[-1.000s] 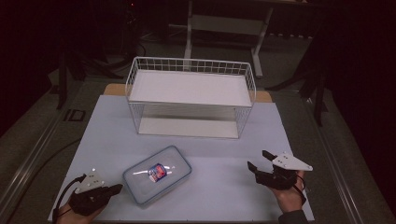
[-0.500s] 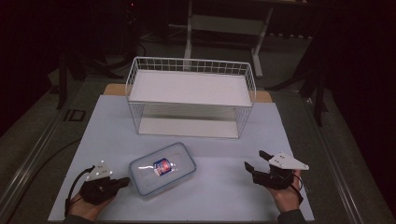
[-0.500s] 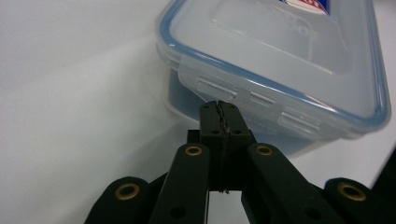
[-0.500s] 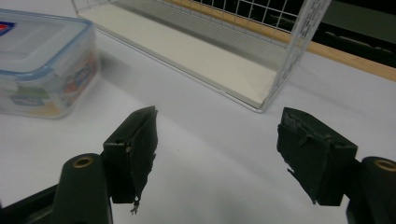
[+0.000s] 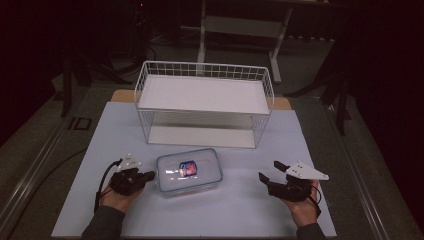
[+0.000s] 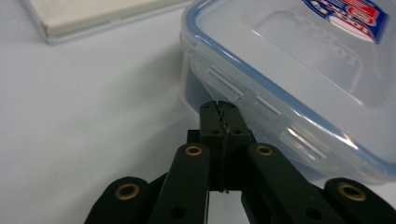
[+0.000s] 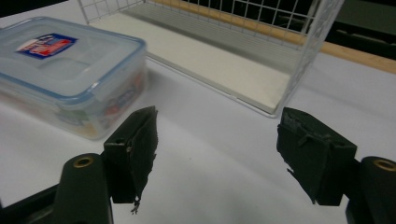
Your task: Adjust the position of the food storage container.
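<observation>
**Entry: left tool closed, brought up to the clip-lid box**

Left tool [image 5: 145, 176]: jaws pressed together with nothing between them, tips at the short left wall of the box, by its side latch; I cannot tell whether they touch it. In the left gripper view [image 6: 219, 109] the closed tips sit just before a latch tab.

Right tool [image 5: 267, 172]: jaws wide apart, empty, resting well clear to the right of the box; seen in the right gripper view [image 7: 217, 140] with bare worktop between the pads.

Clip-lid box [image 5: 189, 171]: clear plastic, blue seal, red-and-blue label on the lid, lying flat on the white worktop [image 5: 240, 210] in front of the wire basket [image 5: 205, 107].

Change noted: a second ago my left tool lay back near the worktop's left edge; it has since slid in beside the box. The box now sits squarer to the basket than it did. My judgement: the closed tips are placed to nudge the box or work its latch.

Not legible: the label wording, any contents of the box, and its far-side latches.
</observation>
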Available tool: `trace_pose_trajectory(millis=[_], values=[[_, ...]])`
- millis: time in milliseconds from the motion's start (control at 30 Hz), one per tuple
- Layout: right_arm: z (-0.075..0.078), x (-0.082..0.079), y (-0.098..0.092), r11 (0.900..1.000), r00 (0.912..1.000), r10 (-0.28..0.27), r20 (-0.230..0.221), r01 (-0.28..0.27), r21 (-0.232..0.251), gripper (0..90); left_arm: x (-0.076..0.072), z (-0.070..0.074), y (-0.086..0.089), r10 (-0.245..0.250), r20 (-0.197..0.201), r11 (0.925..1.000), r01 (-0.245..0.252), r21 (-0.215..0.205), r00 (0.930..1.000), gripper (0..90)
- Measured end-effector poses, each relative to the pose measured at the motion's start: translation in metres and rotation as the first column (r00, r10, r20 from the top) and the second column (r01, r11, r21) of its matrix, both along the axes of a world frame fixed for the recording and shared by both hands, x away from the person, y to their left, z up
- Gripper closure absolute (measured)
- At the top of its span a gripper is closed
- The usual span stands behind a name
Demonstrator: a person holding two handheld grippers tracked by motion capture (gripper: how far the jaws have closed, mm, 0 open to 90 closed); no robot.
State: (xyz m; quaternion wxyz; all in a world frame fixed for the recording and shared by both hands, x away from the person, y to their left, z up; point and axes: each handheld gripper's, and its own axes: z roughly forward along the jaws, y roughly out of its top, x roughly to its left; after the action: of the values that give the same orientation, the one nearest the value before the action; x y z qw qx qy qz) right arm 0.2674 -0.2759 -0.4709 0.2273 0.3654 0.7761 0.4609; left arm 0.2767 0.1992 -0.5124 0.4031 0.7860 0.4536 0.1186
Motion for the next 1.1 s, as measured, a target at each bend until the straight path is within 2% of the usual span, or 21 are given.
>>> trace_pose_trajectory(millis=[67, 167, 200, 267, 333, 367, 400, 433, 467, 567, 700, 767, 800, 900, 1000, 1100], values=[[-0.002, 0.002, 0.004, 1.0, 0.9999, 0.013, -0.007, -0.013, -0.006, 32.2, 0.006, -0.001, -0.004, 0.015, -0.006, 0.9991, -0.016, -0.039, 0.9999, 89.9], [-0.004, 0.007, 0.01, 1.0, 0.9994, 0.026, -0.025, -0.026, -0.006, 42.0, 0.011, -0.001, -0.013, 0.026, 0.0, 0.9989, -0.025, -0.04, 0.9997, 89.9], [-0.004, 0.007, 0.01, 1.0, 0.9994, 0.026, -0.025, -0.026, -0.006, 42.0, 0.011, -0.001, -0.013, 0.026, 0.0, 0.9989, -0.025, -0.04, 0.9997, 89.9], [-0.006, 0.014, 0.017, 1.0, 0.9979, 0.03, -0.058, -0.03, -0.006, 57.2, 0.014, -0.001, -0.021, 0.025, 0.002, 0.9988, -0.025, -0.042, 0.9997, 89.9], [-0.007, 0.02, 0.023, 0.999, 0.995, 0.05, -0.087, -0.051, -0.003, 68.4, 0.014, -0.001, -0.026, 0.022, 0.008, 0.9989, -0.021, -0.041, 0.9997, 89.9], [-0.007, 0.02, 0.023, 0.999, 0.995, 0.05, -0.087, -0.051, -0.003, 68.4, 0.014, -0.001, -0.026, 0.022, 0.008, 0.9989, -0.021, -0.041, 0.9997, 89.9], [-0.008, 0.023, 0.025, 0.998, 0.9922, 0.064, -0.107, -0.064, 0.005, 75.2, 0.015, -0.001, -0.028, 0.019, 0.005, 0.999, -0.019, -0.04, 0.9998, 89.9], [-0.009, 0.028, 0.031, 0.997, 0.9875, 0.077, -0.137, -0.076, 0.014, 86.0, 0.015, 0.0, -0.029, 0.02, 0.01, 0.9991, -0.02, -0.037, 0.9997, 89.9], [-0.01, 0.031, 0.034, 0.997, 0.9863, 0.078, -0.145, -0.078, 0.007, 89.6, 0.016, -0.001, -0.031, 0.018, 0.011, 0.9991, -0.018, -0.038, 0.9998, 89.9], [-0.011, 0.036, 0.041, 0.996, 0.983, 0.085, -0.163, -0.085, 0.006, 89.7, 0.016, -0.001, -0.032, 0.018, 0.011, 0.9991, -0.017, -0.038, 0.9998, 89.9], [-0.02, 0.046, 0.062, 0.994, 0.9749, 0.098, -0.2, -0.104, -0.017, 89.6, 0.014, -0.001, -0.034, 0.013, 0.018, 0.9992, -0.012, -0.039, 0.9998, 89.9], [-0.024, 0.048, 0.068, 0.994, 0.9717, 0.101, -0.214, -0.108, -0.023, 89.7, 0.012, -0.001, -0.033, 0.006, 0.018, 0.9985, -0.005, -0.054, 0.9998, 89.9], [-0.026, 0.049, 0.071, 0.994, 0.973, 0.089, -0.213, -0.099, -0.038, 89.7, 0.011, -0.002, -0.033, 0.001, 0.02, 0.9985, 0.0, -0.055, 0.9998, 89.9], [-0.027, 0.051, 0.07, 0.995, 0.9689, 0.09, -0.23, -0.097, -0.021, 89.8, 0.009, -0.004, -0.034, -0.005, 0.018, 0.9989, 0.006, -0.046, 0.9998, 89.9], [-0.027, 0.05, 0.07, 0.995, 0.9698, 0.089, -0.227, -0.097, -0.024, 89.9, 0.009, -0.005, -0.034, -0.005, 0.018, 0.9993, 0.005, -0.038, 0.9998, 89.9], [-0.027, 0.047, 0.07, 0.994, 0.9669, 0.104, -0.233, -0.111, -0.015, 89.9, 0.007, -0.006, -0.034, -0.003, 0.009, 0.9997, 0.003, -0.024, 1.0, 89.9]])
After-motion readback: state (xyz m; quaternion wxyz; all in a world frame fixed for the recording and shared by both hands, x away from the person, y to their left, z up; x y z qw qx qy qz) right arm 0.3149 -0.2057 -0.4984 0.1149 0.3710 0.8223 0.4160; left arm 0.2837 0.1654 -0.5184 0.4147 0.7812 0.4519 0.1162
